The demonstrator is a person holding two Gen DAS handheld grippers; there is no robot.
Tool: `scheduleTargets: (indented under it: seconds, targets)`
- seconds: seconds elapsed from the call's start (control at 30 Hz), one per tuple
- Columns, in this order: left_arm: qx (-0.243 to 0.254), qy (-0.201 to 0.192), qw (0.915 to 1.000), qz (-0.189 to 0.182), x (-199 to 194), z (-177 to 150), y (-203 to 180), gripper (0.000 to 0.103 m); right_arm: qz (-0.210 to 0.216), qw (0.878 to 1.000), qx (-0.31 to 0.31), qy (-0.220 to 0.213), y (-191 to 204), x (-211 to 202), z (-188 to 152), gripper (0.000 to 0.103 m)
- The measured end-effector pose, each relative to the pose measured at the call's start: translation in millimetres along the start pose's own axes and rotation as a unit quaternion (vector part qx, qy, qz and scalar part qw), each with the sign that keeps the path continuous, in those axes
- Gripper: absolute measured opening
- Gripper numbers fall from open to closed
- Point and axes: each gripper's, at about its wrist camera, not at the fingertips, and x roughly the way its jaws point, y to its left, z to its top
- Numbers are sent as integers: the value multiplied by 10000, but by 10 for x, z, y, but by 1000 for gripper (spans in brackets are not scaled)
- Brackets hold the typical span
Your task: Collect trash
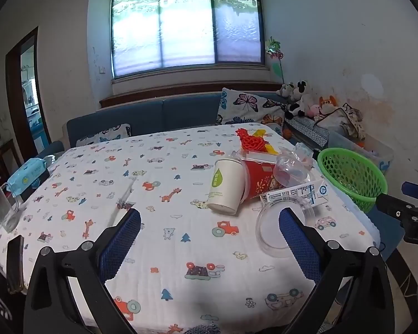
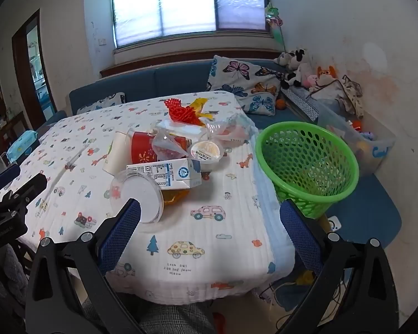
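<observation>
White tablecloth (image 2: 209, 236) reads "LOOK OUT FOR THE SNOW MOON" (both hand-held grippers (image 1: 209, 239) (image 2: 209, 231) gape, empty).

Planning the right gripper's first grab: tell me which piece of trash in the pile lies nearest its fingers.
The clear round lid: it lies at the pile's near edge, just beyond the right gripper's left finger, ahead of the milk carton and the cups behind.

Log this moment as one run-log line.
stage: not started | left gripper: open, empty | right gripper: open, empty | trash pile: on table | green basket: beside table, looks empty
</observation>
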Motion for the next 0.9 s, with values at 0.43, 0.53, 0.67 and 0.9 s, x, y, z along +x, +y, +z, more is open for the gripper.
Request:
scheduleTargets:
  seconds: [0.43, 0.53, 0.67, 0.9]
  targets:
    - [3, 48, 10000, 3, -1, -13, -3, 96, -38, 10000, 27, 0, -29, 13, 8, 99]
    - [8, 44, 10000, 8, -1, -15, -5, 96, -39, 10000, 19, -7, -29, 19, 13, 99]
    - [-1, 53, 10000, 13, 19, -65, -10, 96, -23, 10000, 2, -5, 2, 13, 9, 99]
    - [-16, 58, 10000, 1, 31, -81, -18, 96, -17, 10000, 4, -3, -1, 12, 10, 99]
